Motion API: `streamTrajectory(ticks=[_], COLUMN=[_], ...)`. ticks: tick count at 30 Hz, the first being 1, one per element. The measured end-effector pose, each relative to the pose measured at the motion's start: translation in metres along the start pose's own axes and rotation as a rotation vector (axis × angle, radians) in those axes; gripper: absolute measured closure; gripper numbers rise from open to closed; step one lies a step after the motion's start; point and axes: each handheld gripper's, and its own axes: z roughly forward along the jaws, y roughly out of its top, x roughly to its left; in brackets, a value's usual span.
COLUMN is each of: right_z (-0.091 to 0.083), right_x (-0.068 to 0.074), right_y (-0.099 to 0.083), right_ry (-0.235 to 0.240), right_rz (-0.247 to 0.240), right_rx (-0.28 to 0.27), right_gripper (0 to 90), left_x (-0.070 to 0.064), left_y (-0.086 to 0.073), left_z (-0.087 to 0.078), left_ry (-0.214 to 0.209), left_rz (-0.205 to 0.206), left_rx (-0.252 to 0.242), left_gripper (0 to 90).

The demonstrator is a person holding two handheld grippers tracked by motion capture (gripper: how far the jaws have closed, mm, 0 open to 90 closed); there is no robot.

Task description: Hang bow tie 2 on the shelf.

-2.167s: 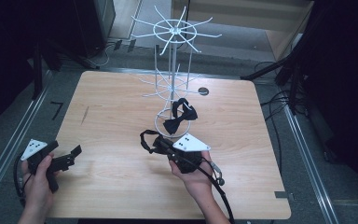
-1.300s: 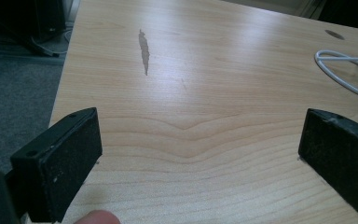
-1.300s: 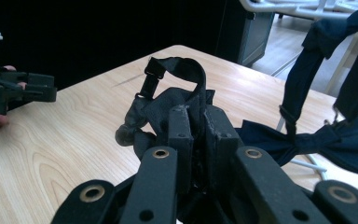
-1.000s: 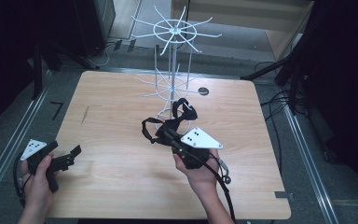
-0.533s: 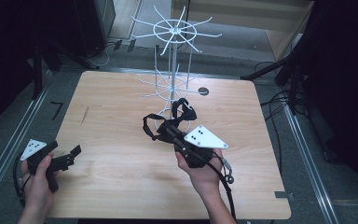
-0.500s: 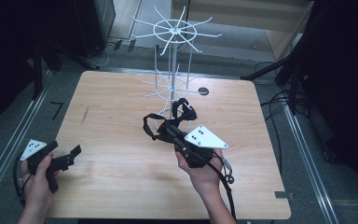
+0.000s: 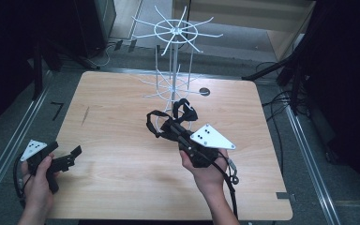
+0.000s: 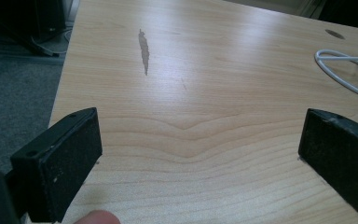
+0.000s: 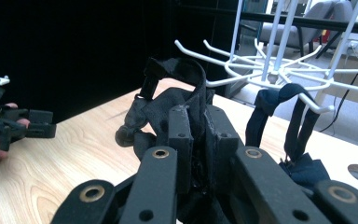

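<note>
A white wire rack with hooked arms stands at the table's far middle. One black fabric strap hangs from a lower hook. My right gripper is shut on a second black looped strap and holds it up just in front of the rack's lower tier. In the right gripper view the strap bulges up between the closed jaws, close to a hook tip. My left gripper rests open low over the table's front left, with nothing between its jaws.
The wooden table carries a dark streak at the left and a round cable hole beside the rack. The rack's white wire base lies to the right in the left gripper view. Dark floor and metal rails surround the table.
My right gripper has lifted the looped strap and carried it away from the person toward the rack's lower hooks. The left gripper has stayed where it was, open.
</note>
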Motion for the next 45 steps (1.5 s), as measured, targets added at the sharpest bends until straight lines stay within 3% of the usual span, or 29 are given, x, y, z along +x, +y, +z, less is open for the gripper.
streamTrajectory(ticks=[20, 45], right_z=[0.008, 0.026], right_x=[-0.013, -0.027], right_y=[0.005, -0.008], right_ry=[-0.038, -0.132], right_rz=[0.025, 0.077], right_rx=[-0.019, 0.002], right_gripper=[83.6, 83.4], left_x=[0.001, 0.001], left_y=[0.0, 0.0], left_z=[0.0, 0.0], left_ry=[-0.002, -0.003], left_rz=[-0.007, -0.01], left_rx=[0.0, -0.002], left_gripper=[0.0, 0.0])
